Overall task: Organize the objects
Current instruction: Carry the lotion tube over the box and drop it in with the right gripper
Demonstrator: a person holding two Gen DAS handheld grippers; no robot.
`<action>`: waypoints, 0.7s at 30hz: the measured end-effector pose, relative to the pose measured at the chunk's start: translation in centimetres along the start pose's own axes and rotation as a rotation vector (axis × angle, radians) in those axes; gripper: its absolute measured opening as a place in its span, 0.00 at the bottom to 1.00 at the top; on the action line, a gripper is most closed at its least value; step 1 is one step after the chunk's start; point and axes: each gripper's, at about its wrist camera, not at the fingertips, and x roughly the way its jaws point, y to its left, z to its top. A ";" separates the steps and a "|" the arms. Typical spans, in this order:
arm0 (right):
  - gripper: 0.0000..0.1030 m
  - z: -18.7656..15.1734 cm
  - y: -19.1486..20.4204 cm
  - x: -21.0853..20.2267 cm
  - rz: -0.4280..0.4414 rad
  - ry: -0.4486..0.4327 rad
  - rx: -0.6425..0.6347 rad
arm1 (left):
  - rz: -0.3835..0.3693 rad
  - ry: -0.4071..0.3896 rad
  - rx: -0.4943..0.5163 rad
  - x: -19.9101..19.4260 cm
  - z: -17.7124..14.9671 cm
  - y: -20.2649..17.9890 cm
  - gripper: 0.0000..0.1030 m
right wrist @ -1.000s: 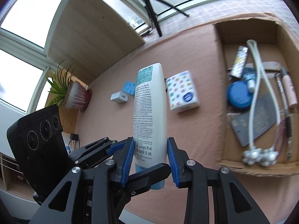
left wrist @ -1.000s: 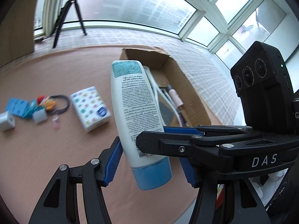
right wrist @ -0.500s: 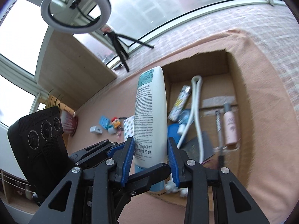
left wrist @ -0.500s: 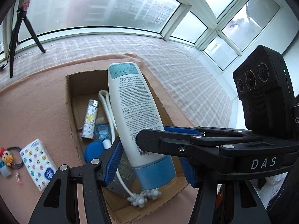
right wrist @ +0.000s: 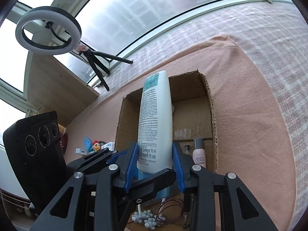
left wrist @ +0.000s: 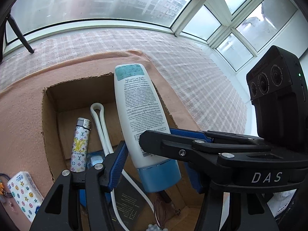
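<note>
1. Both tongs and the lotion tube (left wrist: 142, 119) have swung from over the bare pink cloth (right wrist: 250, 115) to directly above the cardboard box (left wrist: 50, 127).
2. Nearest the lens, the right tongs (right wrist: 155, 165) are clenched on the tube just above its blue cap (left wrist: 159, 177), blue ribbed pads pressed to both sides. The left tongs (left wrist: 154, 165) straddle the same tube, but whether their pads touch it I cannot tell.
3. Judged step: carrying the tube in for placement. Next comes lowering it into a free strip of the box, then letting go.
4. The tube is smooth white plastic, flat at its crimped end, hanging above the box rather than resting in it.
5. Below lie a patterned lighter (left wrist: 79, 146), a looped white cord (left wrist: 102, 127), a dark card (left wrist: 127, 202) and a pink COGI bottle (right wrist: 199, 154).
6. Farther left on the surface sits a star-printed tissue pack (left wrist: 25, 194).
</note>
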 end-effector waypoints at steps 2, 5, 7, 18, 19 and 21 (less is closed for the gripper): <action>0.32 0.3 -0.2 0.3 -0.007 -0.009 0.007 | 0.004 -0.015 -0.001 0.1 0.1 0.2 0.61; 0.39 0.5 -0.2 0.5 -0.042 -0.032 0.013 | 0.033 -0.025 -0.013 -0.1 0.3 0.8 0.66; 0.50 0.6 0.0 0.3 -0.081 -0.055 0.000 | 0.045 -0.027 -0.012 -0.4 0.5 1.0 0.66; 0.53 0.0 0.5 -0.2 -0.104 -0.080 0.027 | 0.070 -0.048 0.015 -3.8 -0.7 1.1 0.66; 0.54 -0.1 0.6 -0.3 -0.102 -0.083 0.030 | 0.072 -0.051 0.013 -4.3 -1.0 1.2 0.66; 0.54 -0.4 1.1 -0.5 -0.104 -0.090 0.029 | 0.083 -0.062 0.009 -5.4 -1.5 1.7 0.67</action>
